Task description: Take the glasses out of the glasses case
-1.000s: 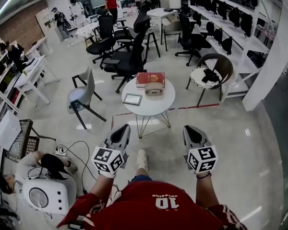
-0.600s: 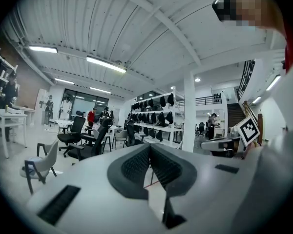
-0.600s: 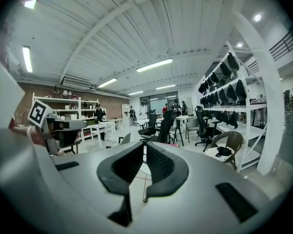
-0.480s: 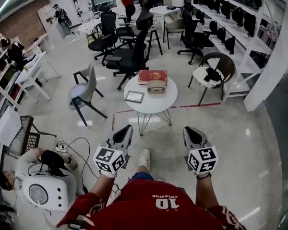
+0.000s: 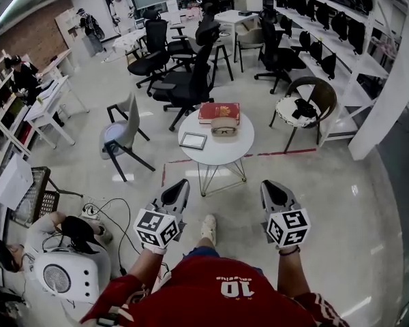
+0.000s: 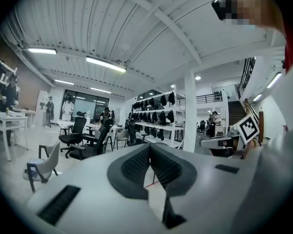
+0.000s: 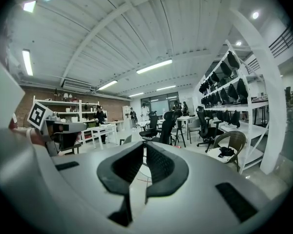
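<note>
A beige glasses case (image 5: 223, 127) lies on a small round white table (image 5: 218, 152) ahead of me, in the head view; dark glasses seem to sit in it, too small to be sure. My left gripper (image 5: 180, 183) and right gripper (image 5: 268, 184) hover side by side over the floor, well short of the table. In the left gripper view the left gripper (image 6: 149, 146) has its jaws pressed together with nothing between them. The right gripper (image 7: 144, 144) shows the same in its own view.
A red box (image 5: 219, 111) and a small framed tablet (image 5: 191, 139) share the table. A grey chair (image 5: 120, 131) stands to its left, black office chairs (image 5: 184, 87) behind it, and a round wicker chair (image 5: 301, 107) to its right. Cables and a white device (image 5: 65, 274) lie at lower left.
The view has crept forward and a little right, so the table sits slightly nearer. Both grippers keep the same pose and stay shut. People in the background have walked on.
</note>
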